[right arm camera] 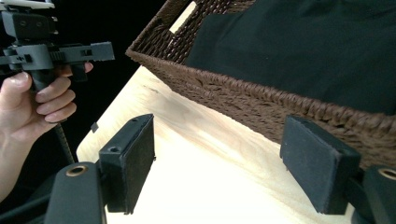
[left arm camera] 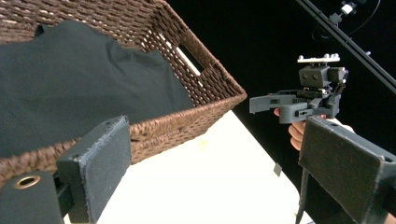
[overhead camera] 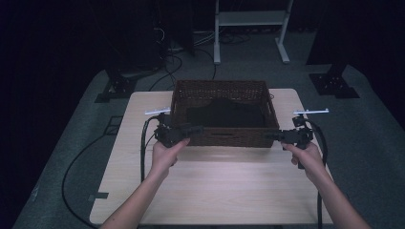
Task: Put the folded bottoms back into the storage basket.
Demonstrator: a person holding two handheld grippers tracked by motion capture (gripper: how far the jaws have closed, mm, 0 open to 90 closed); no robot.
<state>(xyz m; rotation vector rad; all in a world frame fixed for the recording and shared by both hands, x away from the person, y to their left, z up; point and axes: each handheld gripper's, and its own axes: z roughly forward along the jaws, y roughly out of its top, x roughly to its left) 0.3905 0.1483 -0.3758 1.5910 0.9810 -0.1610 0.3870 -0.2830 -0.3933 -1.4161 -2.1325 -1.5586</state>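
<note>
While both sets of fingers stand spread and empty, the brown woven wicker basket [overhead camera: 220, 139] lies between left gripper [overhead camera: 197, 129] and right gripper [overhead camera: 270, 136], long axis running fingers to fingers.

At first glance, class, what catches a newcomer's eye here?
A brown wicker basket sits at the far middle of the pale table, with a dark cloth inside. The left gripper and right gripper, both open, flank its near corners.
</note>
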